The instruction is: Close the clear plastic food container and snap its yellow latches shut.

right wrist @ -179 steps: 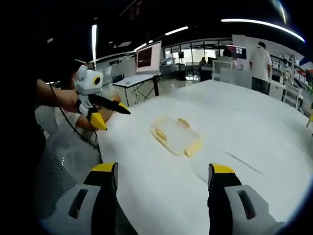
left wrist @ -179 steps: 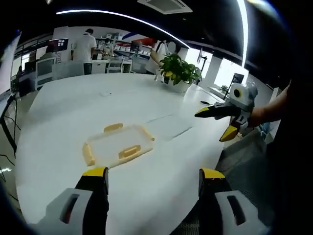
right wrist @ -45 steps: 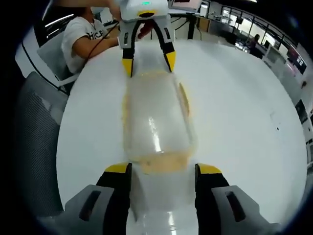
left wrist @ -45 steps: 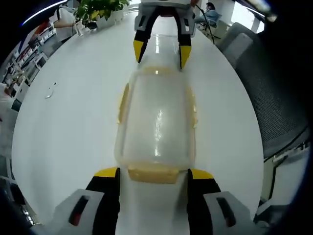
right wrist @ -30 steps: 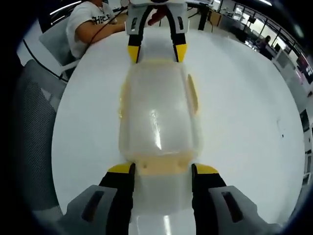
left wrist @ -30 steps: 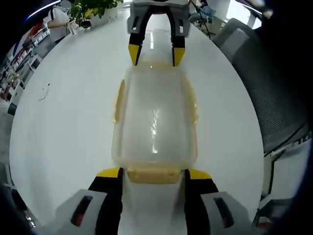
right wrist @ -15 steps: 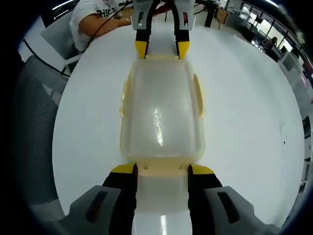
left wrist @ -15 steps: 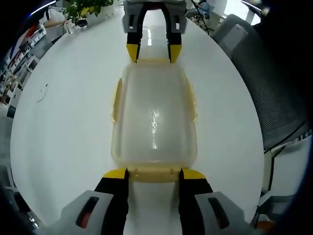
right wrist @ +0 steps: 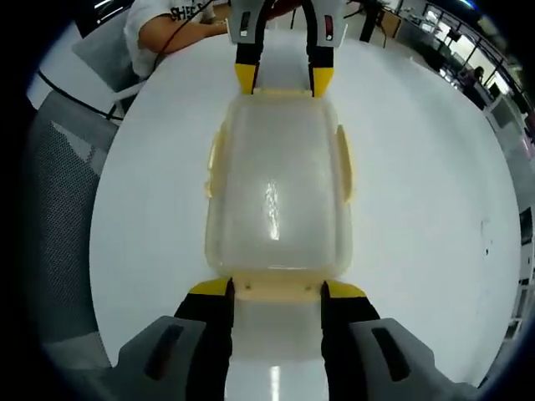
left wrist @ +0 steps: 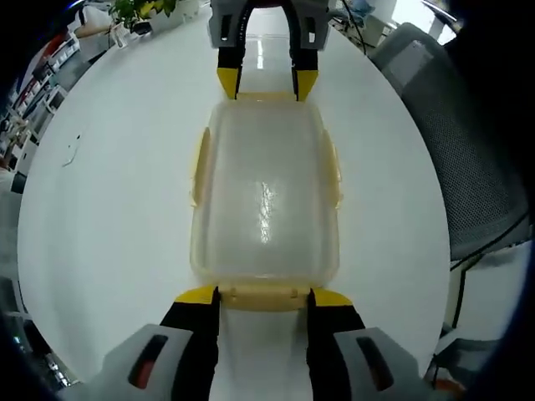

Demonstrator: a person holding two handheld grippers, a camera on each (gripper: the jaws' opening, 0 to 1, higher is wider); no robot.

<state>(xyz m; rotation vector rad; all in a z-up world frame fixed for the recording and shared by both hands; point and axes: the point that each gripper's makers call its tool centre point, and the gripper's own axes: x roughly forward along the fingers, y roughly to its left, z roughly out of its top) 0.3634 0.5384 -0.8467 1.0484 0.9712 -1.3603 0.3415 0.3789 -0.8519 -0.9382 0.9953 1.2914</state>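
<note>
A clear plastic food container [left wrist: 263, 200] lies lid-on and lengthwise on the white table [left wrist: 109, 217]. Yellow side latches [left wrist: 199, 167] stick out from its long sides. My left gripper [left wrist: 263, 296] straddles the near end, its jaws touching both sides of the yellow end latch [left wrist: 262, 298]. The right gripper [left wrist: 261, 82] holds the far end the same way. In the right gripper view, the container [right wrist: 276, 192] runs away from my right gripper [right wrist: 277, 290], which is shut on its end latch [right wrist: 277, 288]. The left gripper [right wrist: 284, 79] is at the far end.
A grey mesh chair [left wrist: 468, 150] stands off the table's edge, and another chair [right wrist: 58, 209] is beside the right gripper. A seated person in a white shirt [right wrist: 167, 25] is at the table's far edge. A small object [left wrist: 71, 154] lies on the table. A potted plant [left wrist: 142, 8] stands far off.
Six seconds ago both grippers hung wide open away from the container. Since then they came to its two ends, and over the last second their jaws narrowed onto the end latches.
</note>
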